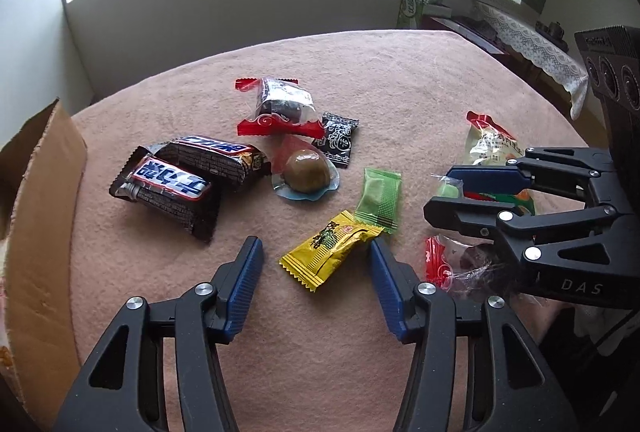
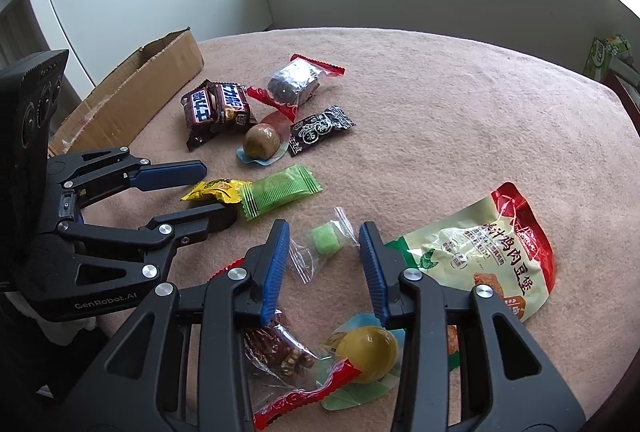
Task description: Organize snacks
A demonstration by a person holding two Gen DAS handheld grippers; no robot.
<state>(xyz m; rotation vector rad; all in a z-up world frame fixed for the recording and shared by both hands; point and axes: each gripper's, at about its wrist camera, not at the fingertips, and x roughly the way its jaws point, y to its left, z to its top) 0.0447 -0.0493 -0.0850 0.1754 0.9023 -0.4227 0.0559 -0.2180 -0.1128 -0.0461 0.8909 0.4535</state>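
Observation:
Snacks lie scattered on a pink cloth table (image 1: 420,80). My left gripper (image 1: 316,256) is open, its jaws on either side of a yellow packet (image 1: 330,246); it also shows in the right wrist view (image 2: 218,189). My right gripper (image 2: 323,236) is open around a small clear bag with a green candy (image 2: 326,238). Beyond lie a green wafer packet (image 1: 379,199), two dark chocolate bars (image 1: 180,180), a wrapped brown egg (image 1: 306,170), a black candy (image 1: 336,138) and a red-ended date packet (image 1: 280,104). A large chicken snack bag (image 2: 492,252) lies right of my right gripper.
A cardboard box (image 2: 132,92) stands at the table's left edge, seen also in the left wrist view (image 1: 36,216). A yellow egg packet (image 2: 366,348) and a red-ended walnut date packet (image 2: 280,352) lie under my right gripper. A white wall runs behind the table.

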